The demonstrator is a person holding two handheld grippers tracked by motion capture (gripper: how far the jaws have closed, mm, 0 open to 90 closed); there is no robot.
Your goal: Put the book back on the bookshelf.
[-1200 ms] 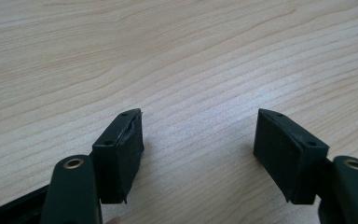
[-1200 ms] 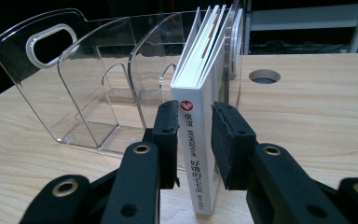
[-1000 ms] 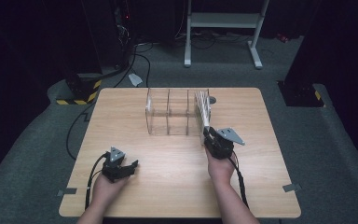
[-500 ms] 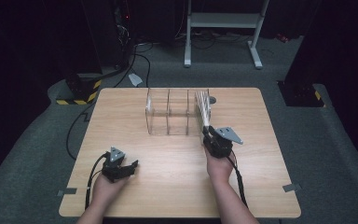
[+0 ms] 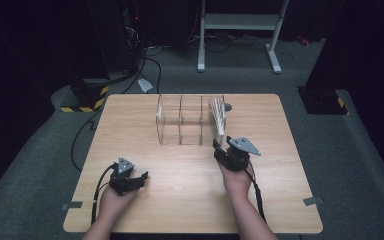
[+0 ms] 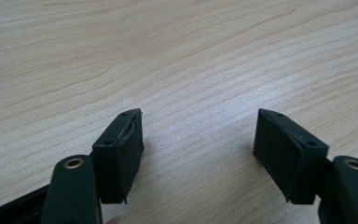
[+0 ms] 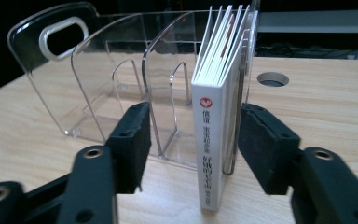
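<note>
My right fingers (image 7: 193, 149) stand half apart around the white book (image 7: 213, 130), and they have just been opening: the book's spine sits between them, closer to the pad on the right side of the right gripper view, with a gap on both sides so neither pad presses it. The book stands upright on the counter (image 5: 190, 185), its pages fanned a little at the top, in the end compartment of the clear rack (image 7: 121, 79), with the rack's outer wall between it and my right-hand pad. A curved clear divider rises just beside the book on its other side, right in front of my other pad, and beyond it two more compartments run away toward the end wall with the oval handle hole. Past the book, off to the side of my right fingers, a round hole (image 7: 272, 79) is cut in the counter. In the high view my right fingers (image 5: 220, 146) sit at the near end of the rack (image 5: 187, 120) where the book (image 5: 218, 119) stands. My left fingers (image 6: 198, 154) are wide apart over bare counter wood, holding nothing, well apart from the rack, and low near the counter's near edge (image 5: 141, 178).
</note>
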